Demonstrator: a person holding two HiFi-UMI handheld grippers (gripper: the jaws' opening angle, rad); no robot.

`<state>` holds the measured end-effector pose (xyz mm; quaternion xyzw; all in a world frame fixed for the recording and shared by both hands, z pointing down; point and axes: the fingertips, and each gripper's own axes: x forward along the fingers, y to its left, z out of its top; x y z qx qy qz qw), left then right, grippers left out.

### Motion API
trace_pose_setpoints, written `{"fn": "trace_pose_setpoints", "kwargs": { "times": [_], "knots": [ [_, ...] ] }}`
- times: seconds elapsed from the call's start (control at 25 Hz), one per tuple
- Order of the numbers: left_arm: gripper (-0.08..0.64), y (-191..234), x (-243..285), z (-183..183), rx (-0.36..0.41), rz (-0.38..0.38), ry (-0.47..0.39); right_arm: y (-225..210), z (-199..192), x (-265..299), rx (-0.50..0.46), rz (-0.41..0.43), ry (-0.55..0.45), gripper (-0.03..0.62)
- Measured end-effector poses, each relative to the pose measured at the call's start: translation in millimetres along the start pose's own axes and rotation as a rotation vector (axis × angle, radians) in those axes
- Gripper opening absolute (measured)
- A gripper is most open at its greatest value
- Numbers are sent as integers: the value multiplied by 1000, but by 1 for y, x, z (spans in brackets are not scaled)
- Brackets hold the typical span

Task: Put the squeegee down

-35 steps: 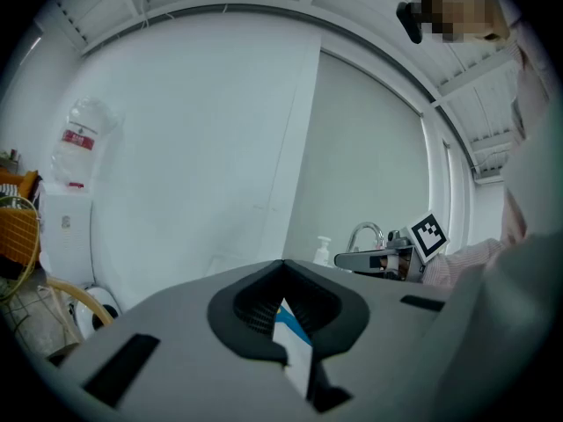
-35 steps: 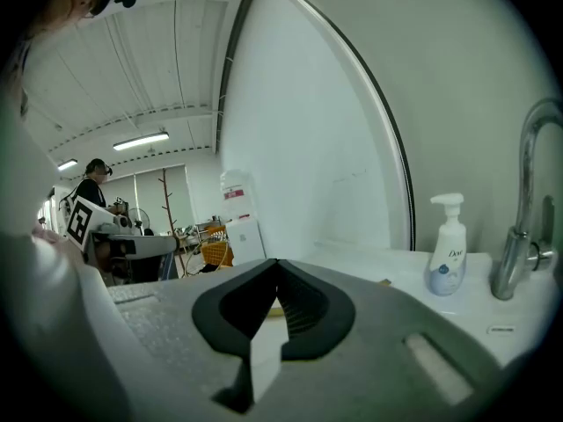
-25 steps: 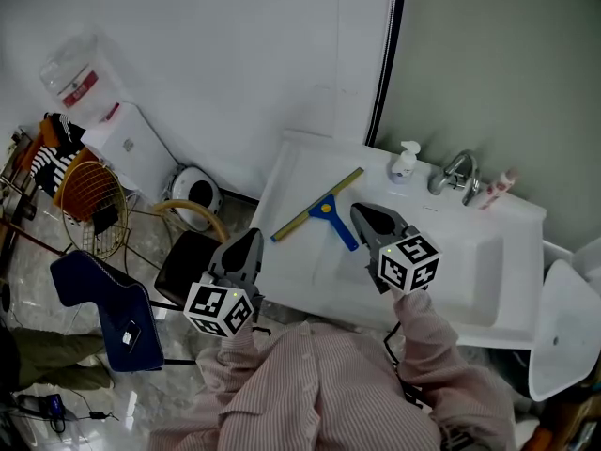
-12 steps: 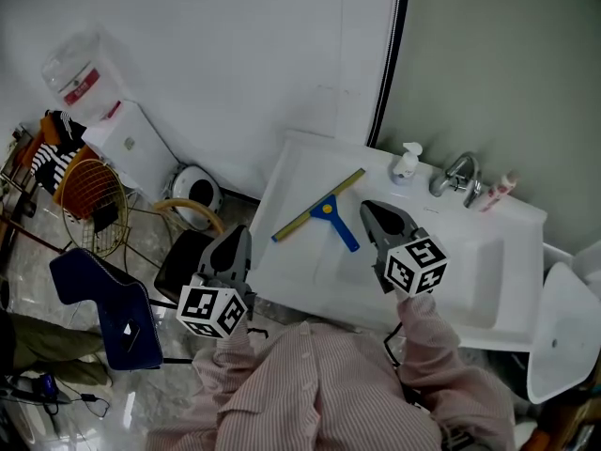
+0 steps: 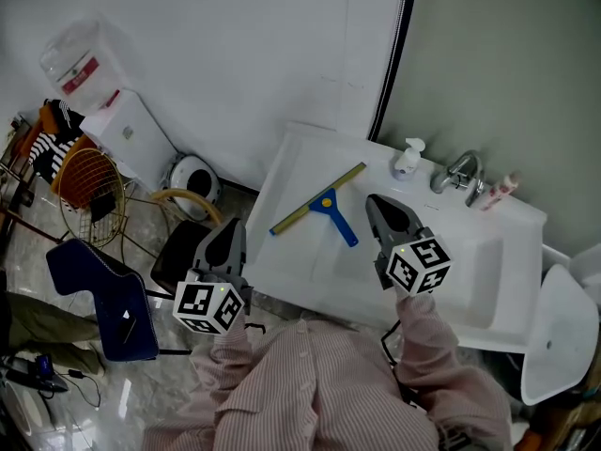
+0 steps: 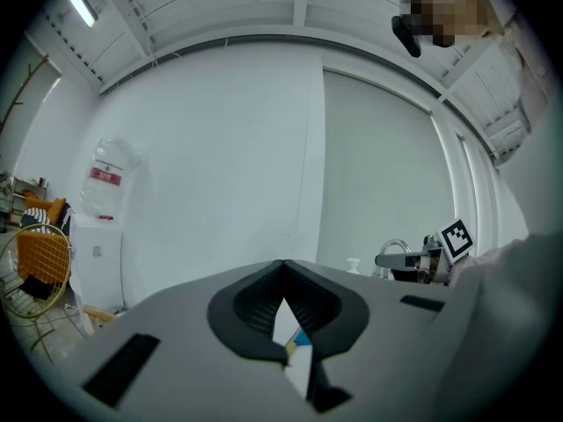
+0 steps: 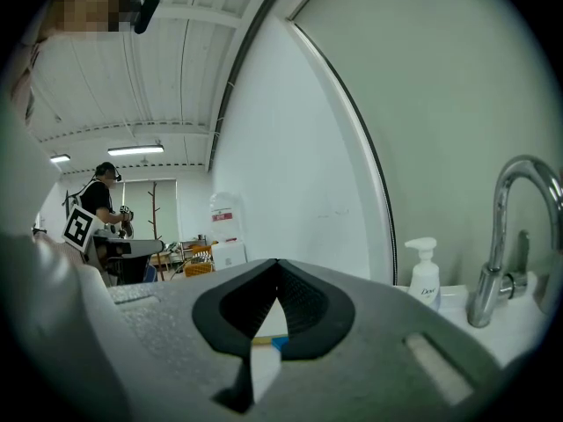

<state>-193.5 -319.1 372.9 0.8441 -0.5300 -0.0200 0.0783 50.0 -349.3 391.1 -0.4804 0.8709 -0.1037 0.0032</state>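
Nearest to me is the person's striped shirt (image 5: 319, 393), with both arms held out over the sink.

The left tool (image 5: 231, 228) is at the near left corner of the white worktop (image 5: 293, 169). It hangs over the floor, not over the worktop. Its two jaws are pressed together at the tips, and there is nothing between them.

The right tool (image 5: 385, 207) is over the worktop, at the left side of the sink bowl (image 5: 470, 271). Its jaws are pressed together too, and they hold nothing.

The squeegee (image 5: 324, 205) lies flat on the worktop, left of the bowl. Its blue handle points toward the near right, and its long yellowish blade runs slantwise from the near left to the far right. It sits between the two tools and a little farther away. The right tool is just beside the handle but does not touch it. The left tool is well apart from it.

Farther back, by the wall, stand a white soap bottle (image 5: 406, 160), a shiny tap (image 5: 457, 172) and a small tube (image 5: 500, 189) in a row.

Off to the left, on the floor, I see a dark blue chair (image 5: 94, 294), an orange wire basket (image 5: 84, 188) and a white water cooler (image 5: 127, 139) with a big bottle (image 5: 70, 64) on top.
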Motion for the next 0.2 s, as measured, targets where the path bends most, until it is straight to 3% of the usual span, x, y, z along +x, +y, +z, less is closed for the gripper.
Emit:
{"fn": "trace_pose_setpoints", "kwargs": {
  "times": [0.2],
  "knots": [
    [2,6,2,-2,5,22,7,-2,1,3,8,-2,-9,6]
  ]
}}
